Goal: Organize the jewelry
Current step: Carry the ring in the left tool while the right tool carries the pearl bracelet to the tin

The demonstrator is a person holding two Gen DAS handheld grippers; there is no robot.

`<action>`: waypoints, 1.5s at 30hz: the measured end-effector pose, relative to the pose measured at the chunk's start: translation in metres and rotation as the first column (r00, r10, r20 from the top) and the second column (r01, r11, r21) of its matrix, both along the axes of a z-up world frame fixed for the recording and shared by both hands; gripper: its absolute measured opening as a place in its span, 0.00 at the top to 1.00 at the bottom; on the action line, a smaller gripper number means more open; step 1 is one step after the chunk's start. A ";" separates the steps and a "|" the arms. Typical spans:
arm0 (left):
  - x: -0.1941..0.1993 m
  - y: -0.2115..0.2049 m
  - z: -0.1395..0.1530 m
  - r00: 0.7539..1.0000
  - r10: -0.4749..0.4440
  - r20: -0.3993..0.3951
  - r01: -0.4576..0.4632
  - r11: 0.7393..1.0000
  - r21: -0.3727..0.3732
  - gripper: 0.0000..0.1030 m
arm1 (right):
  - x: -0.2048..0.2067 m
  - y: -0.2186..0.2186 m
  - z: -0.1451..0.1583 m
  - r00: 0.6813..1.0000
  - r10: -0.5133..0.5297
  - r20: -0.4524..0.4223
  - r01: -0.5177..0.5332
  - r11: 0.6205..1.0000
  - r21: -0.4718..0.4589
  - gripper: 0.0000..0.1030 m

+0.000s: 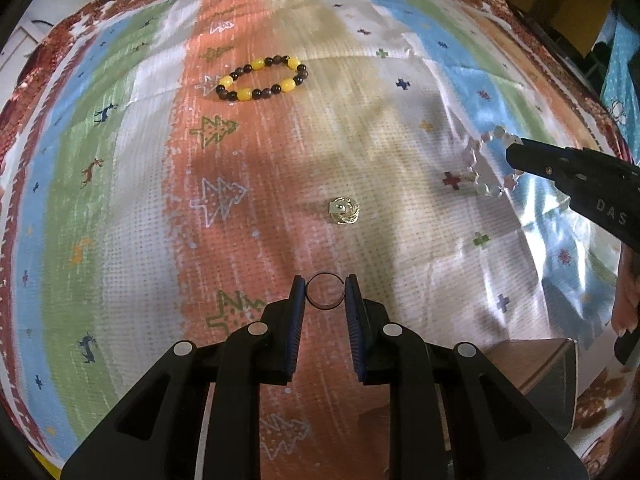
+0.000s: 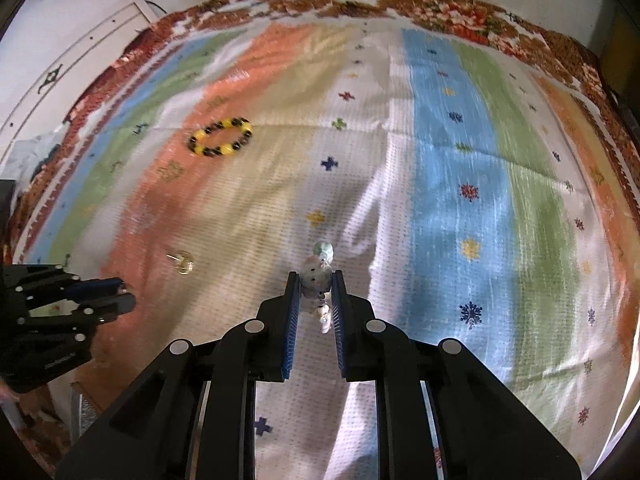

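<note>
My left gripper (image 1: 325, 294) is shut on a thin dark ring (image 1: 325, 280) held between its fingertips above the cloth. My right gripper (image 2: 316, 286) is shut on a pale clear-bead bracelet (image 2: 318, 276), which hangs from its tips; the bracelet also shows in the left wrist view (image 1: 486, 160) at the right gripper's tip (image 1: 516, 152). A yellow-and-black bead bracelet (image 1: 262, 79) lies on the orange stripe at the back, and also shows in the right wrist view (image 2: 220, 142). A small gold earring (image 1: 344, 211) lies mid-cloth, ahead of the left gripper; it also shows in the right wrist view (image 2: 182, 262).
A striped, patterned cloth (image 1: 380, 128) covers the table. A wooden box with a grey lining (image 1: 548, 376) stands at the lower right of the left wrist view. The left gripper (image 2: 120, 294) shows at the left of the right wrist view.
</note>
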State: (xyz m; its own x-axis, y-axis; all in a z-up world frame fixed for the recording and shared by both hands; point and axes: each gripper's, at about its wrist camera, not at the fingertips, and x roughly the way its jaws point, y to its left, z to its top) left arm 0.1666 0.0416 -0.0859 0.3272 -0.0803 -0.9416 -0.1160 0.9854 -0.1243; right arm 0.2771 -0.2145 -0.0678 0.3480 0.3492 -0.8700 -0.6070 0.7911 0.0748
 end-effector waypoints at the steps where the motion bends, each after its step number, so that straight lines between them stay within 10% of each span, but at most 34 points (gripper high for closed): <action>1: 0.002 -0.002 0.000 1.000 0.004 0.004 -0.004 1.000 0.000 0.81 | -0.003 0.000 0.003 1.000 0.006 0.007 -0.006 1.000 0.009 0.84; 39: -0.051 -0.012 0.069 0.961 0.032 0.273 -0.005 0.995 -0.100 0.81 | -0.086 -0.012 0.080 0.966 0.187 0.180 -0.231 0.935 0.268 0.84; 45: -0.073 -0.027 0.075 0.947 -0.013 0.322 0.024 0.999 -0.030 0.81 | -0.106 -0.017 0.083 0.956 0.219 0.194 -0.267 0.924 0.274 0.84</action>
State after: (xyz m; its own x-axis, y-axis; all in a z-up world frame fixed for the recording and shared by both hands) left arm 0.0937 0.0145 -0.0108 0.6103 -0.1182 -0.7833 -0.0463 0.9818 -0.1842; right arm 0.1711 -0.2315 0.0155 0.3437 0.6715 -0.6565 -0.8006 0.5750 0.1690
